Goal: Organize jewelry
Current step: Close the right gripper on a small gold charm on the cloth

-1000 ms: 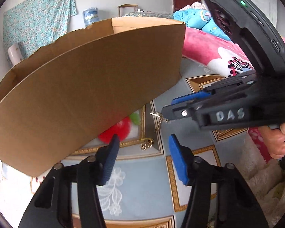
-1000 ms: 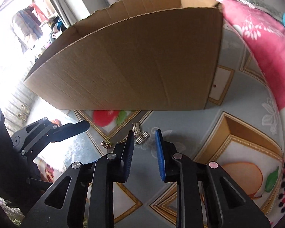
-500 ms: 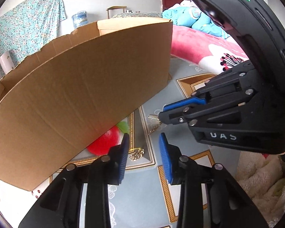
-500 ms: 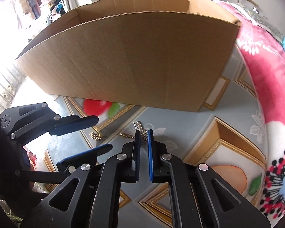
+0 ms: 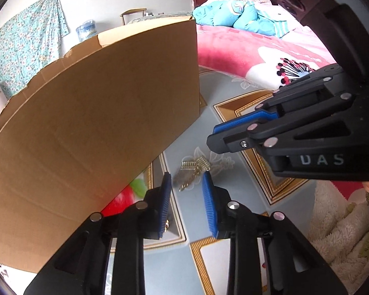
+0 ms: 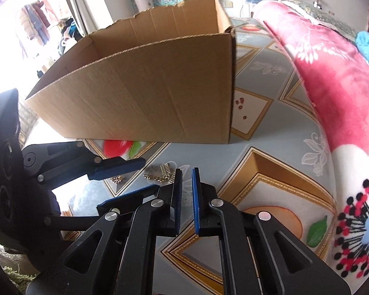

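Left gripper (image 5: 185,180) advanced; gold jewelry (image 5: 193,172) just beyond fingertips.

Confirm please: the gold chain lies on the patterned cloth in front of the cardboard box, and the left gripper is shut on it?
Not quite. In the left wrist view the left gripper is open, its blue pads apart, and the gold chain lies loose on the patterned cloth in front of the cardboard box.

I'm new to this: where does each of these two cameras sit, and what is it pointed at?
Left wrist view: sits on the left gripper, looking along its open blue fingers at the gold chain on the mat; the right gripper crosses in.
Right wrist view: sits on the right gripper, fingers slightly apart, facing the cardboard box; the left gripper shows.
Shared: box, chain, patterned mat, pink blanket.
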The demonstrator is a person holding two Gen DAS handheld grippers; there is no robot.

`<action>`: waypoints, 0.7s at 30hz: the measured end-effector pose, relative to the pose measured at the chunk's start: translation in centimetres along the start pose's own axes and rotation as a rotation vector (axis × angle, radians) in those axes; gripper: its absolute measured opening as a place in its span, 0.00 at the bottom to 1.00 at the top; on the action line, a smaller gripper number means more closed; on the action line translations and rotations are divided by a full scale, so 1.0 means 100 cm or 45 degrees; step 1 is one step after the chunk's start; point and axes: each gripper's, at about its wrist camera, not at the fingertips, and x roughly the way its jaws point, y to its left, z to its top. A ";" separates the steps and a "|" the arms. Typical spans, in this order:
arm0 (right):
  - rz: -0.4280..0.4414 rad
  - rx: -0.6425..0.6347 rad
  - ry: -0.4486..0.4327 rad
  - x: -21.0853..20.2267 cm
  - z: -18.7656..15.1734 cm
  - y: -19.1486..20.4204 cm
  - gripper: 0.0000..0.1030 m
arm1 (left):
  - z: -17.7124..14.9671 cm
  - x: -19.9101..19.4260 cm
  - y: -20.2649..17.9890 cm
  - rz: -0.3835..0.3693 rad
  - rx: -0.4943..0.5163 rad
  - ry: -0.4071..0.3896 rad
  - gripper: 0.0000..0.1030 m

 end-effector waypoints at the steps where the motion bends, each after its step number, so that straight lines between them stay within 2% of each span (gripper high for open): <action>1: 0.003 0.006 -0.006 -0.005 -0.005 0.001 0.07 | 0.001 0.001 0.000 -0.008 -0.002 0.001 0.20; 4: 0.009 0.021 -0.017 -0.009 -0.010 0.001 0.07 | 0.003 0.004 0.001 -0.037 -0.014 -0.005 0.11; 6: 0.014 0.031 -0.022 -0.009 -0.016 -0.001 0.07 | 0.003 0.004 0.000 -0.031 -0.002 -0.011 0.01; 11: 0.014 0.039 -0.023 -0.014 -0.019 -0.009 0.08 | 0.002 0.001 0.003 -0.049 -0.044 -0.006 0.00; 18: 0.020 -0.005 0.015 0.003 -0.009 0.012 0.20 | -0.015 -0.013 0.017 -0.034 -0.146 0.031 0.00; 21: 0.010 -0.037 0.033 0.010 -0.007 0.020 0.21 | -0.020 -0.018 0.021 -0.033 -0.173 0.034 0.00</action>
